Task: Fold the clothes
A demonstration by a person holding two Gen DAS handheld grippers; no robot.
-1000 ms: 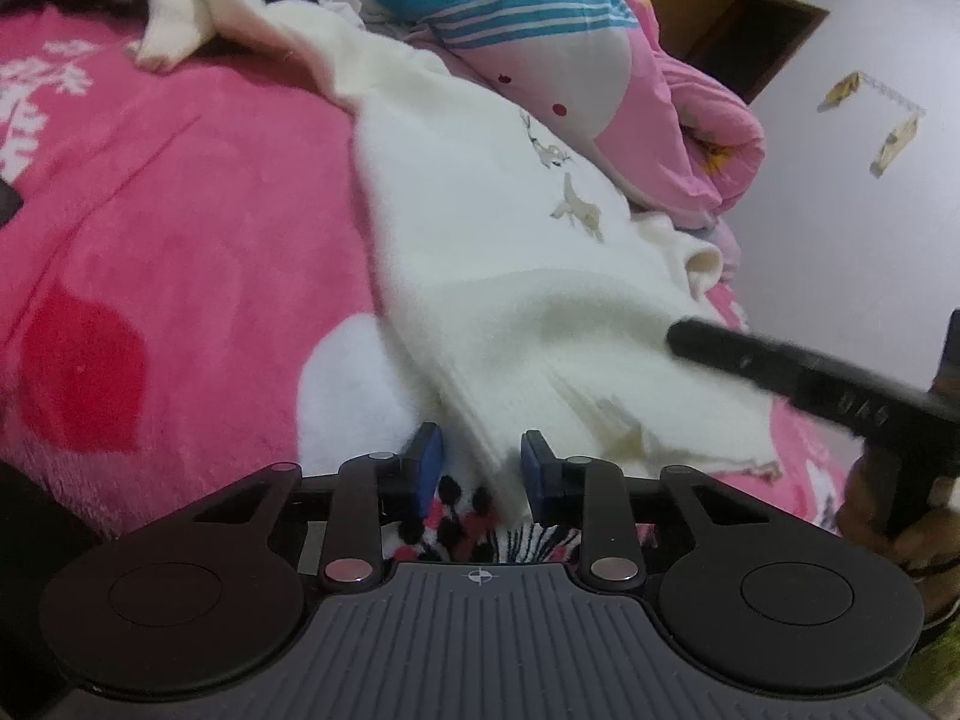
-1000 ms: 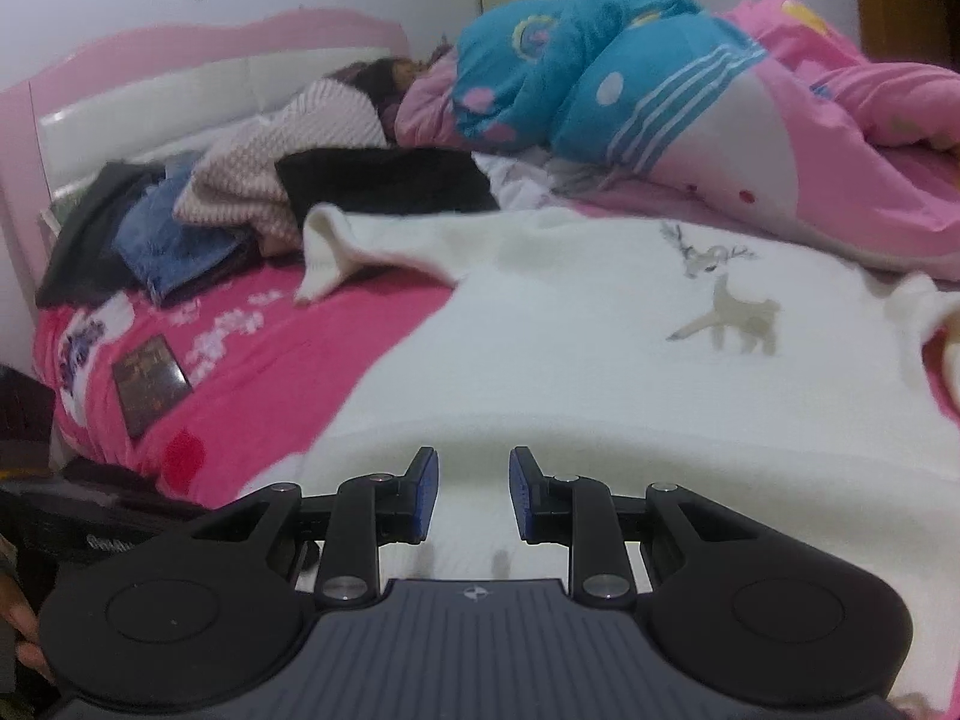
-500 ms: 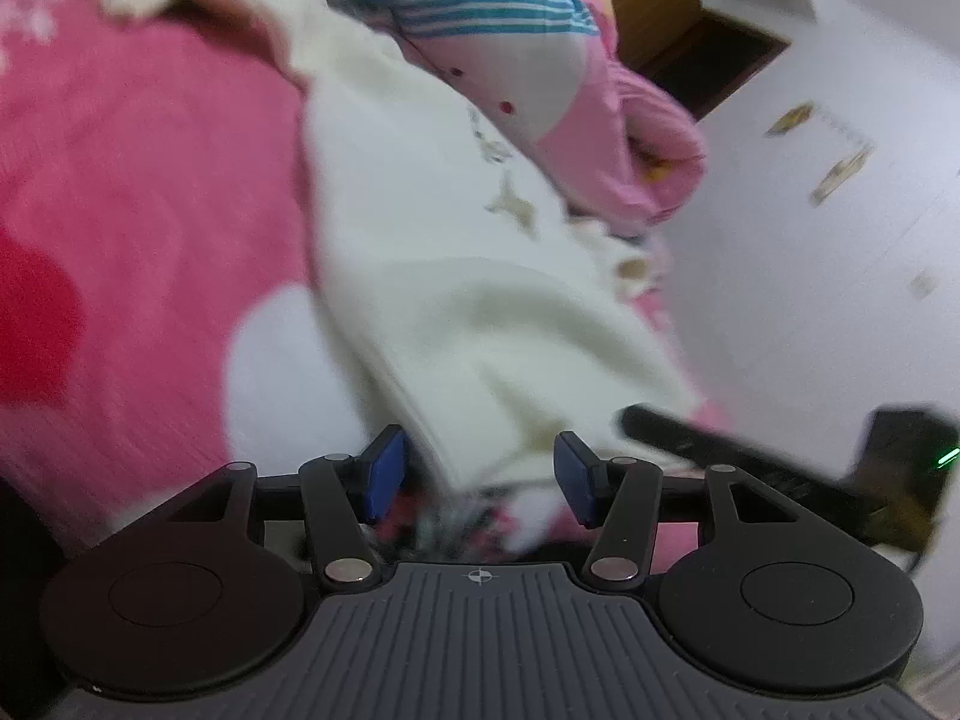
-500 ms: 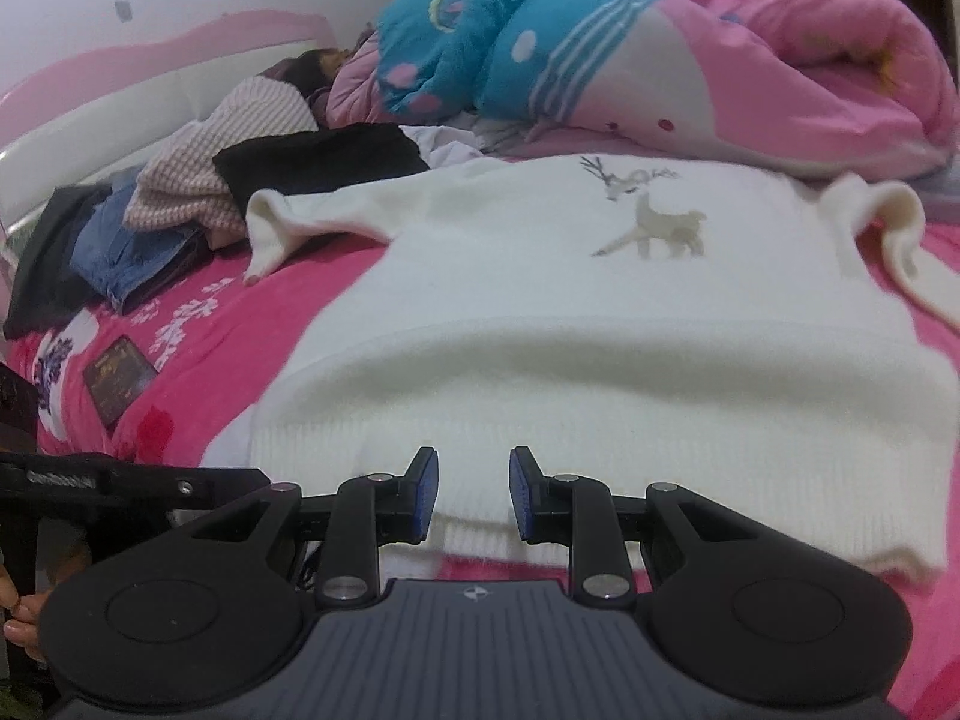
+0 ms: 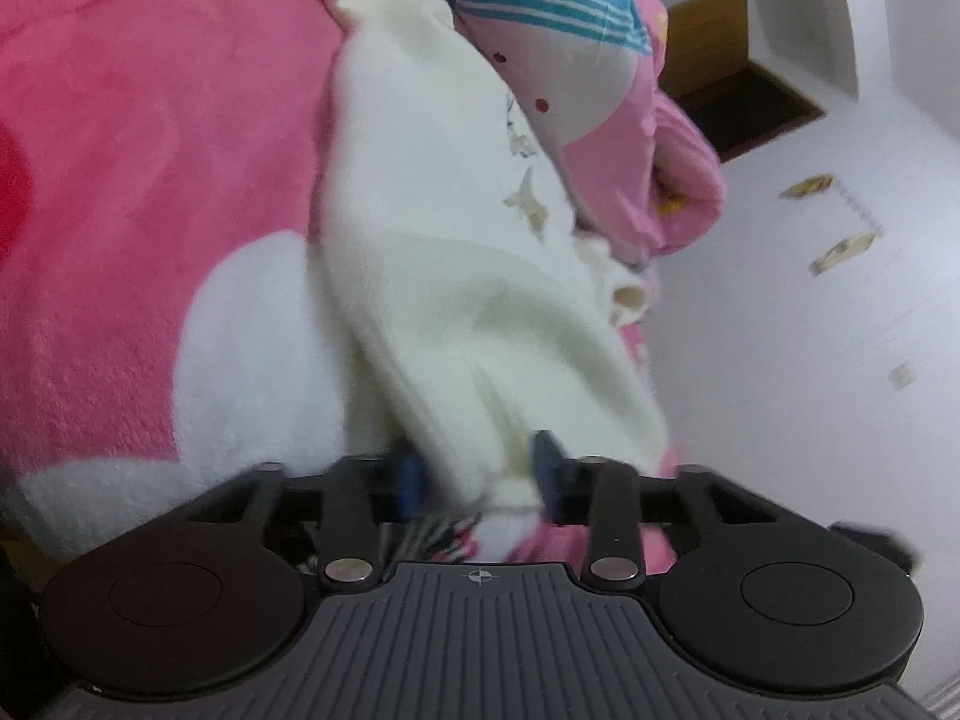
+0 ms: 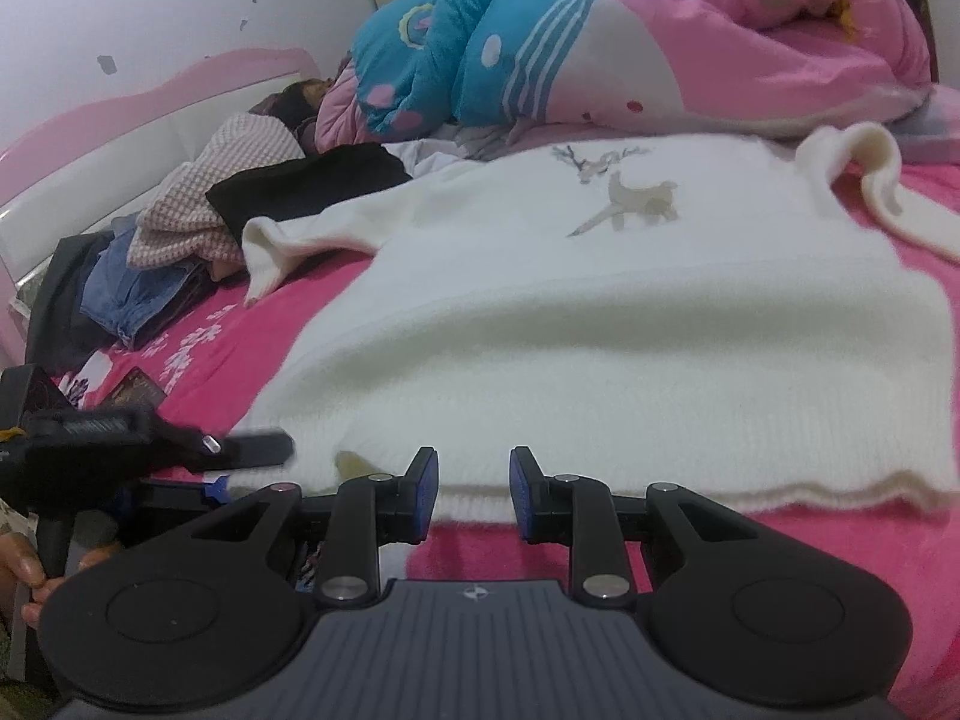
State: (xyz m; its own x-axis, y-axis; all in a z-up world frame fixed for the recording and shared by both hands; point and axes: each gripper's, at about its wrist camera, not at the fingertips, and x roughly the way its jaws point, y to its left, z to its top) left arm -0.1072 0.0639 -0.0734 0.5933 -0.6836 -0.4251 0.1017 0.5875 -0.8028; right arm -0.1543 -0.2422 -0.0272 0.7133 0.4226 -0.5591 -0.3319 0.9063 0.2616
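A cream sweater (image 6: 600, 360) with a deer print lies spread on the pink bed, its ribbed hem nearest me. In the left wrist view the sweater (image 5: 468, 300) runs away from me, and a bunched corner of its hem fills the gap of my left gripper (image 5: 478, 468), whose jaws are closing on it. The right wrist view shows that left gripper (image 6: 264, 450) at the hem's left corner, with a hand (image 6: 24, 570) below it. My right gripper (image 6: 472, 489) is open at the hem's near edge, with nothing pinched between its blue pads (image 6: 423, 492).
A pink blanket (image 5: 150, 180) covers the bed. A blue and pink quilt (image 6: 510, 48) is heaped behind the sweater. Piled clothes (image 6: 210, 198) lie by the pink headboard (image 6: 120, 138), with a dark card (image 6: 135, 393) near them. A white wall (image 5: 810, 360) stands right of the bed.
My left gripper opened wider, rolled and took the hem corner between its jaws. My right gripper drew back to the hem's near edge, and the left gripper came into its view.
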